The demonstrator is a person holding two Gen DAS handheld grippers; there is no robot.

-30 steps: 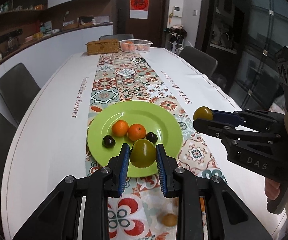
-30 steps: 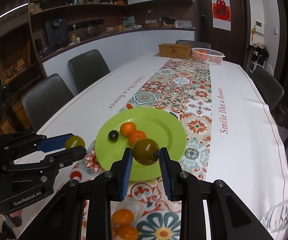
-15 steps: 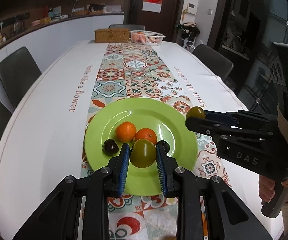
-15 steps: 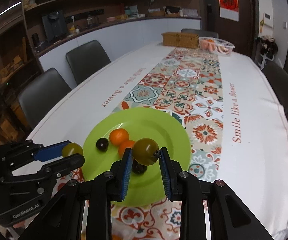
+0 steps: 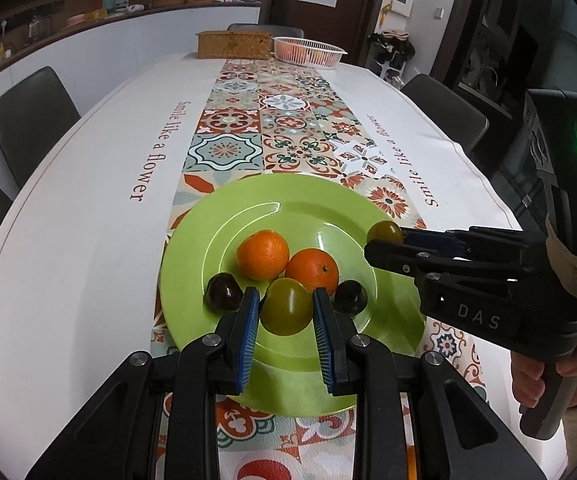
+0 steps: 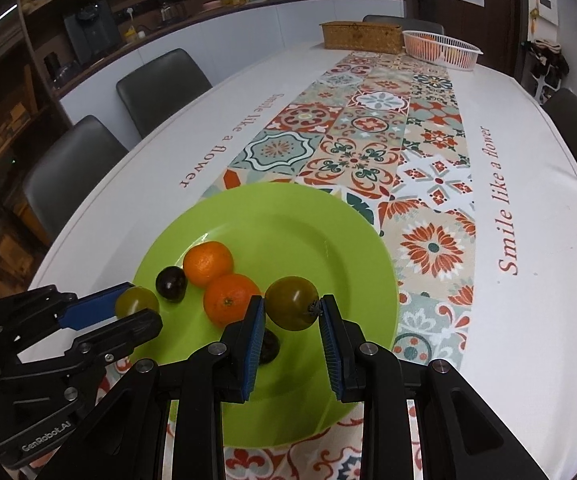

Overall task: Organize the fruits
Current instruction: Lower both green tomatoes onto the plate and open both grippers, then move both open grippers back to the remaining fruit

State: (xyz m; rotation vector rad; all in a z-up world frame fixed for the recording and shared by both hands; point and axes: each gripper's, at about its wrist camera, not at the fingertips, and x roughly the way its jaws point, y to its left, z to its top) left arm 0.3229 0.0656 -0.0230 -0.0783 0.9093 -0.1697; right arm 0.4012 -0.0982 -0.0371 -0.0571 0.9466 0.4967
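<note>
Tomatoes, one greenish in each hand-held gripper: left hand-held gripper (image 5: 286, 314) pinches a tomato (image 5: 286, 306), right hand-held gripper (image 6: 292, 312) pinches another tomato (image 6: 291, 302), above the green plate (image 5: 308, 216) holding oranges (image 5: 263, 254).

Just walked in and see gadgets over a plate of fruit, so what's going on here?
A person holds a two-finger gripper in each hand and is sorting fruit onto a round lime-green plate. The left gripper is shut on a greenish-brown tomato, and the right gripper is shut on a second greenish-brown tomato. Both hover over the plate, which already holds two oranges and two dark plums.
</note>
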